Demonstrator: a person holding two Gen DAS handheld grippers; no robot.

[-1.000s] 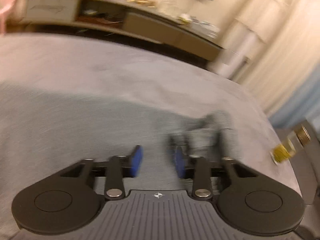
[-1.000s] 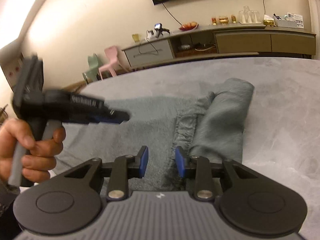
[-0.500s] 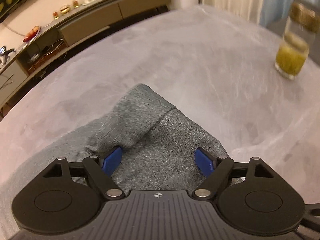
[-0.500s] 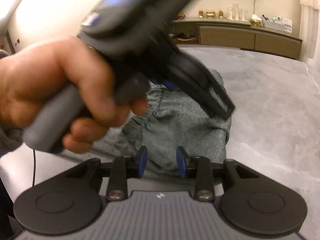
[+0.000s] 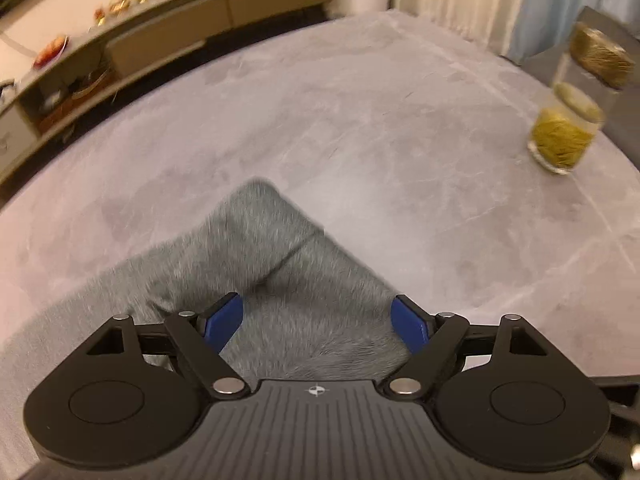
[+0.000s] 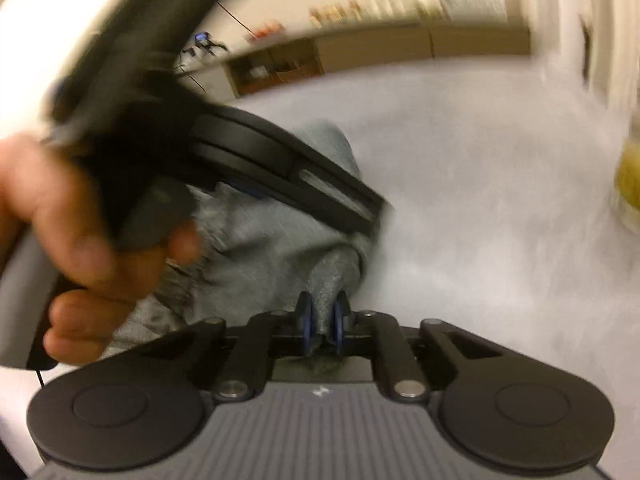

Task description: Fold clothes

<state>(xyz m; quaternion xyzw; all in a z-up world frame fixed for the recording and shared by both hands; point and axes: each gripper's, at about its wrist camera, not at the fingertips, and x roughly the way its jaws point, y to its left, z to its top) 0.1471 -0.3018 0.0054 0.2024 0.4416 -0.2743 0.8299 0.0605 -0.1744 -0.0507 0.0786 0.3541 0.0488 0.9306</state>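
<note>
Grey fleece garment (image 5: 296,280) lies folded on the grey table (image 5: 400,128), left gripper (image 5: 318,324) w/ jaws wide apart over it, right gripper (image 6: 321,322) pinched on a raised fold of the cloth, blurry glass jar (image 5: 564,136) (maybe tea) well apart at table's right edge.

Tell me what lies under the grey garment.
The grey garment lies on the grey tabletop, bare around it. Under the folded layers nothing shows. The right gripper pinches one edge; the left gripper is open over it.
</note>
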